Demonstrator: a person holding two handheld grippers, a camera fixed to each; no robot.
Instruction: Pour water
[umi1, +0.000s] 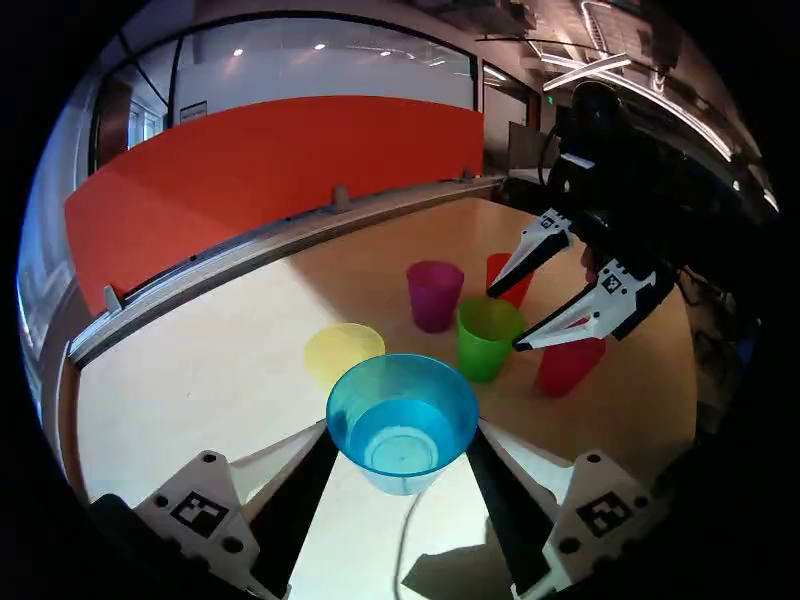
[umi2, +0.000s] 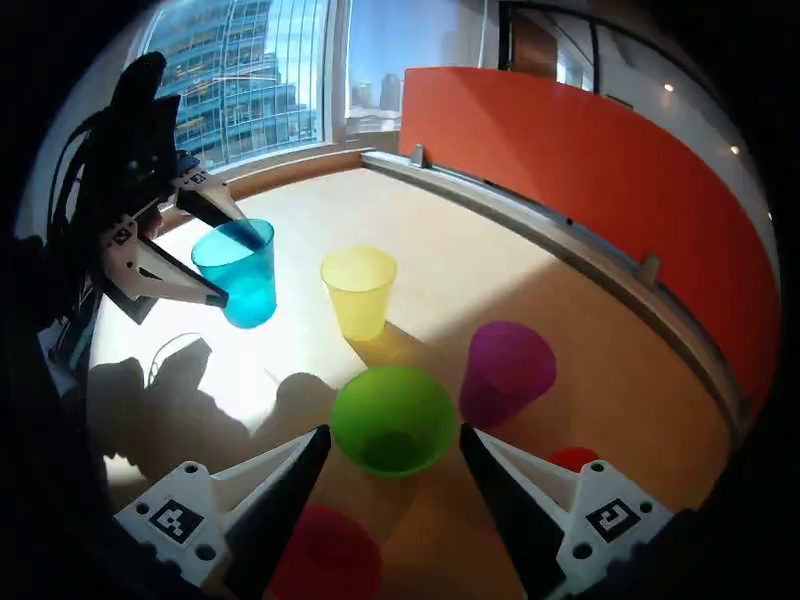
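In the left gripper view, my left gripper (umi1: 400, 445) is clamped on the blue cup (umi1: 402, 412) at mid-wall, above the table (umi1: 200, 370). The cup looks like thin, light plastic, so I judge a hard squeeze would flex it or let it slip. In the right gripper view, my right gripper (umi2: 393, 437) stands apart, its fingers flanking the green cup (umi2: 392, 412) without pressing.

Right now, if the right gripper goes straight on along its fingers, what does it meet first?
Probably the green cup, just ahead between the open fingers of the right gripper; whether it would clear the rim is unclear.
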